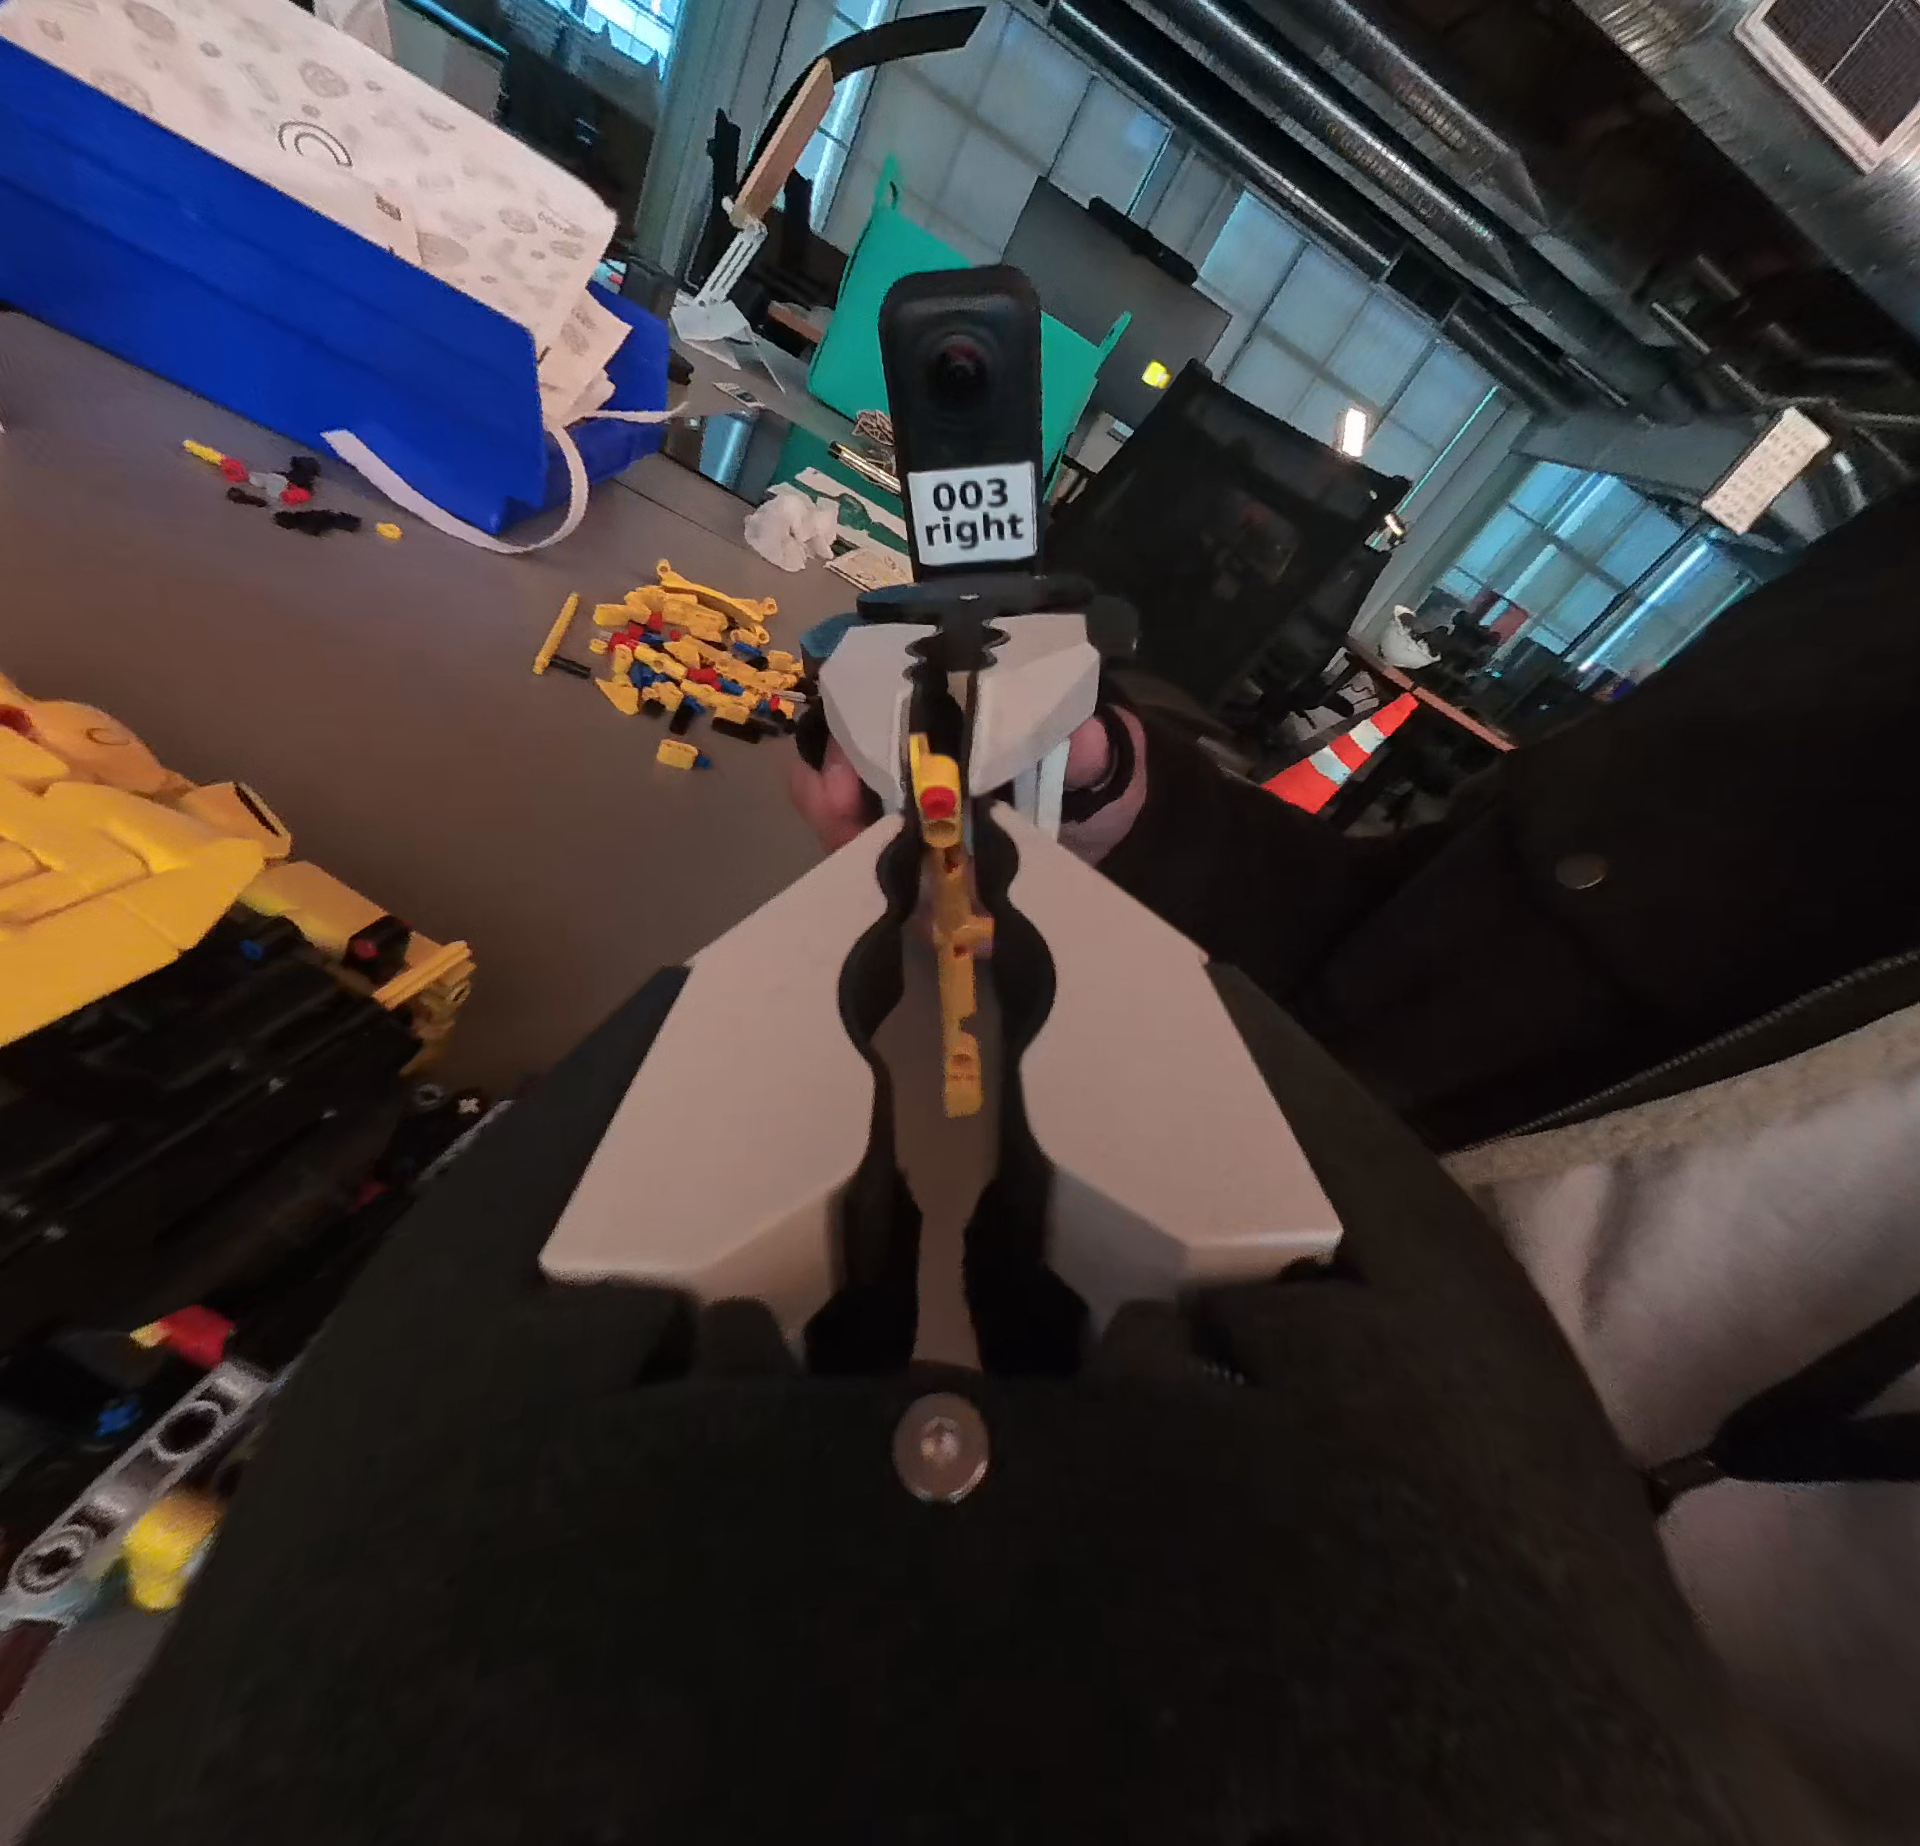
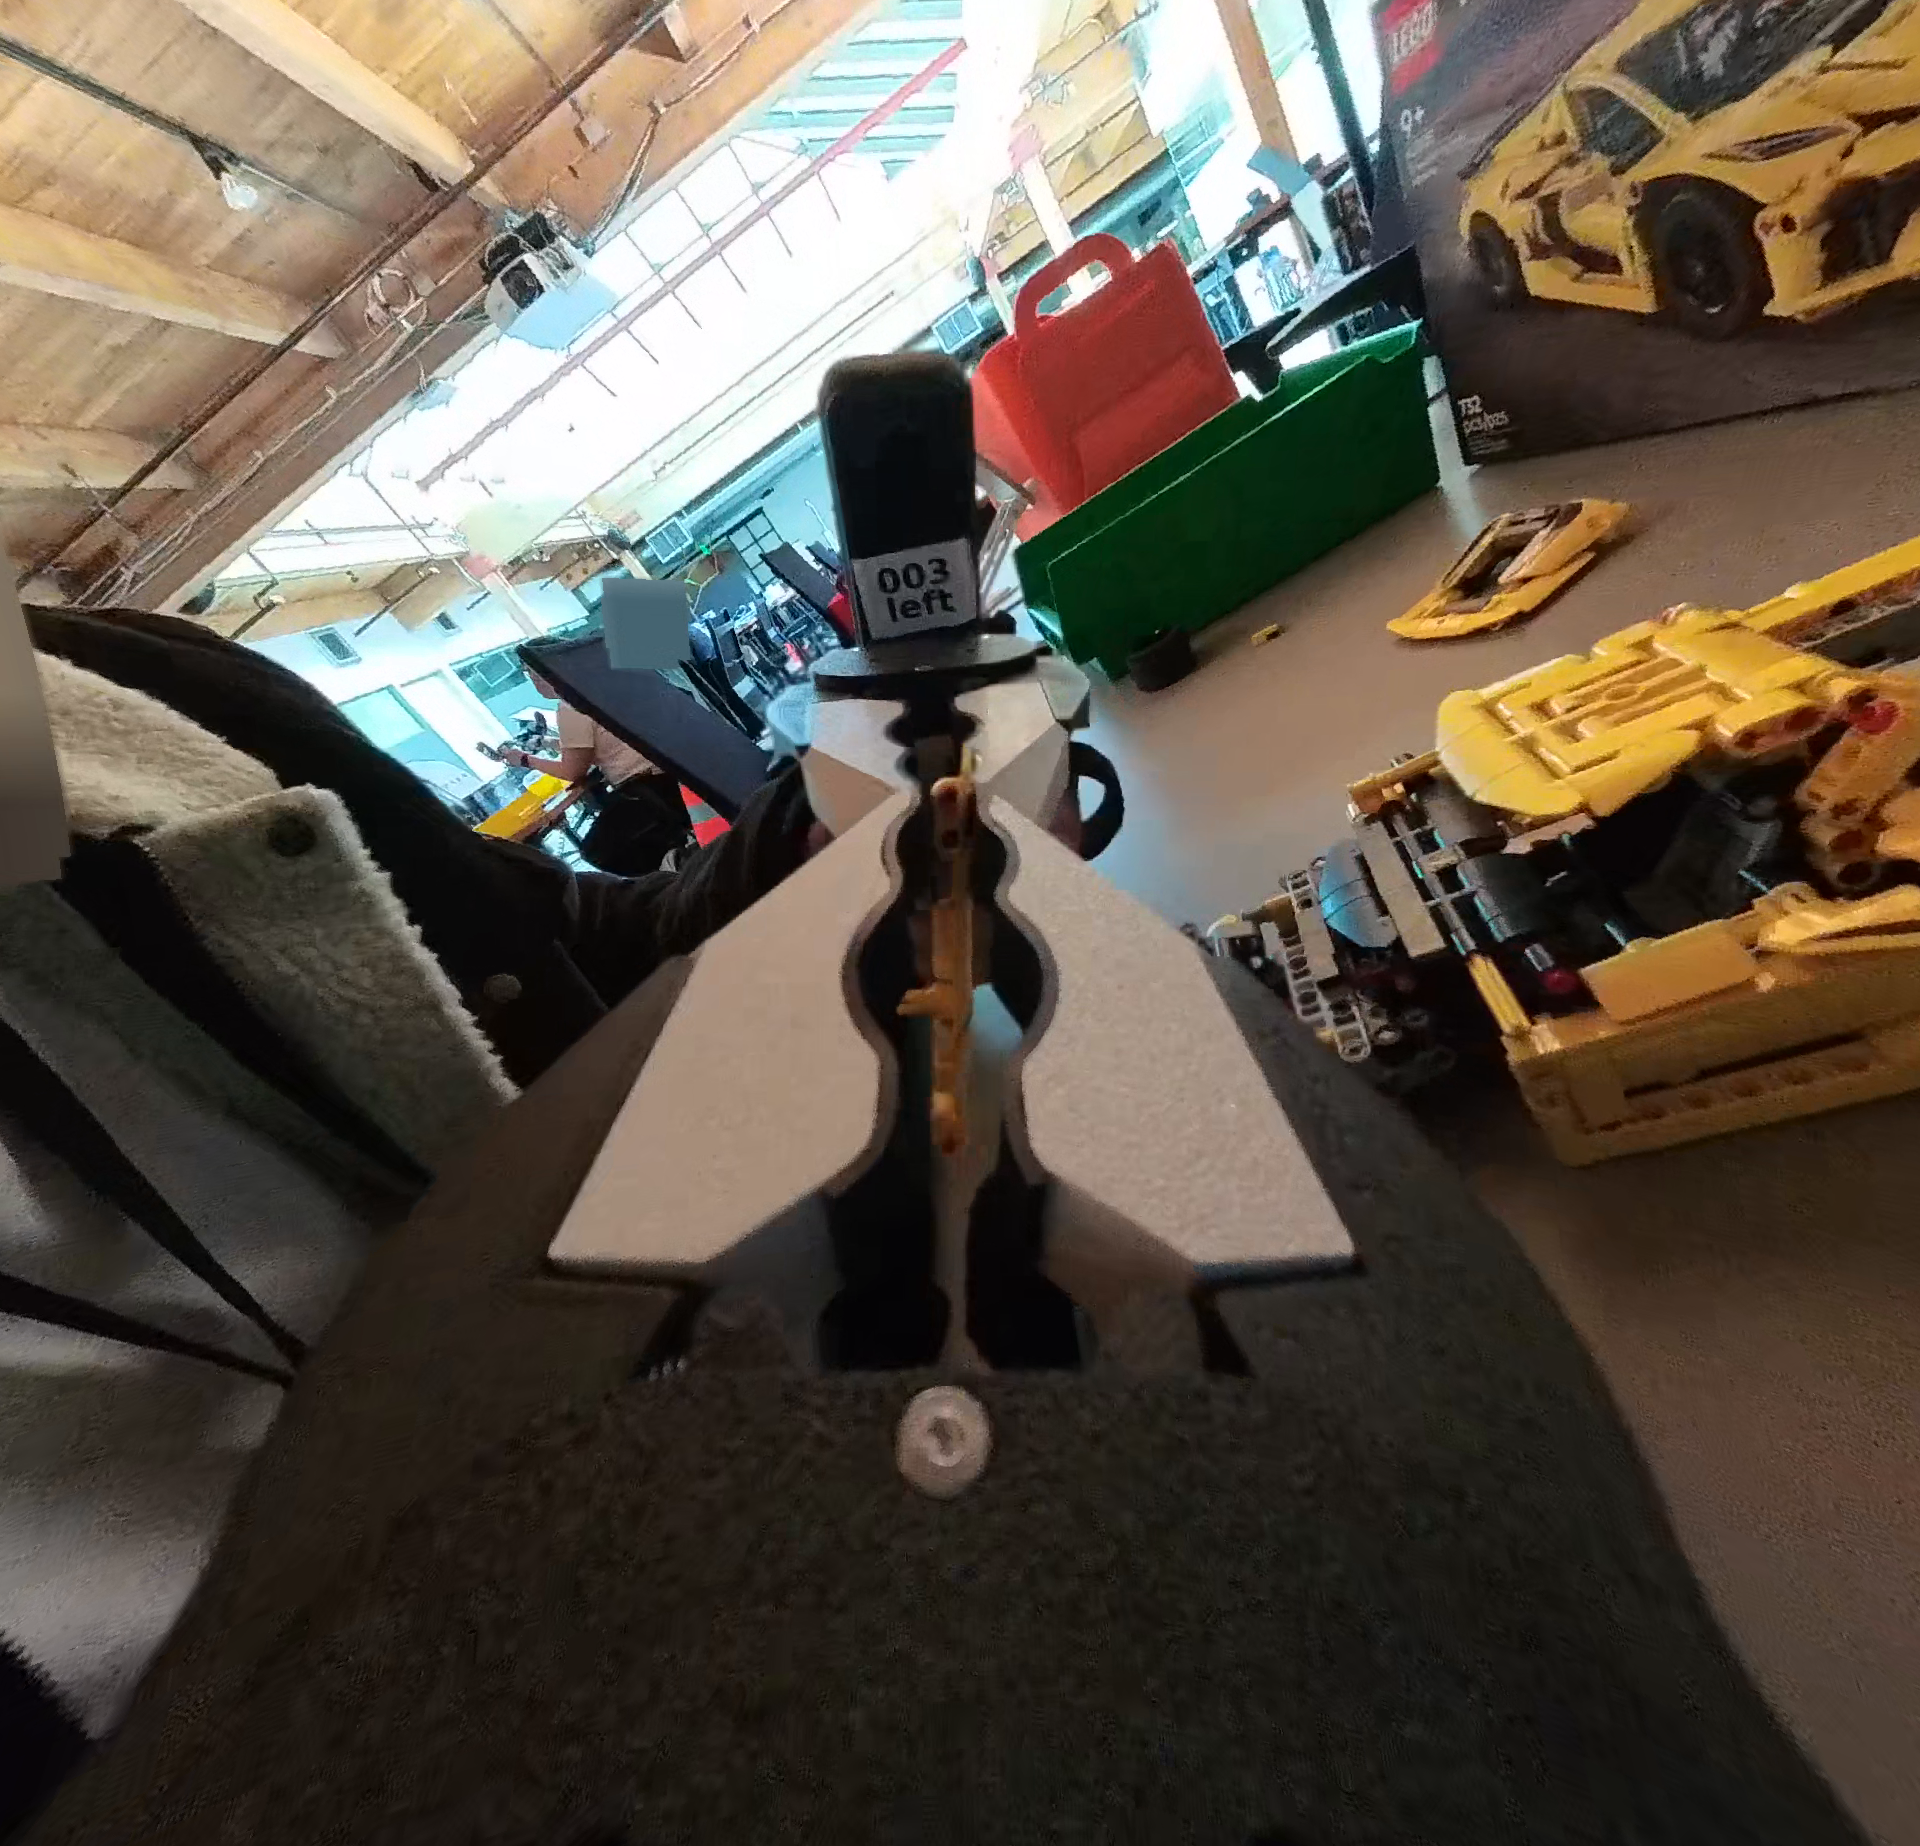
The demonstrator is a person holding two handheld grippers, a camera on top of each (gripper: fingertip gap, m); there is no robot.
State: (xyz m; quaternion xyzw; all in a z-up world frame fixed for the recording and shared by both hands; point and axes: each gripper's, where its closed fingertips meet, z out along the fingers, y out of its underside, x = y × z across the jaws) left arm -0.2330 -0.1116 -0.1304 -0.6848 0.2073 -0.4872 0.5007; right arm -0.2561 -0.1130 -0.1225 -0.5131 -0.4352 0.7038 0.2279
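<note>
the left gripper (image 1: 940, 861) and the right gripper (image 2: 951, 840) face each other tip to tip above a grey table (image 1: 416, 757), and a thin yellow plastic beam assembly with a red pin at one end (image 1: 951, 923) runs between them. in the left wrist view the jaws of the left gripper are closed on the middle of this yellow strip, and its far end with the red pin sits between the white fingers of the right gripper (image 1: 961, 726) just beyond. in the right wrist view the jaws of the right gripper are closed on the same yellow strip (image 2: 951, 949), whose far end reaches into the tips of the left gripper (image 2: 940, 747). a hand wraps the handle below the far gripper in the left wrist view (image 1: 842, 799).

on the table beside the grippers lies a partly built yellow and black brick car model (image 2: 1621, 913) (image 1: 156, 965). further off there is a loose pile of small yellow, blue, red and black plastic parts (image 1: 691, 653), a smaller scatter of parts (image 1: 281, 492) and a blue plastic bin (image 1: 260, 321) with patterned white paper in it. the right wrist view also shows a separate yellow body panel (image 2: 1507, 570), a green bin (image 2: 1226, 539), a red plastic carry case (image 2: 1101, 383) and a dark cardboard box with a yellow car pictured on it (image 2: 1662, 186).
</note>
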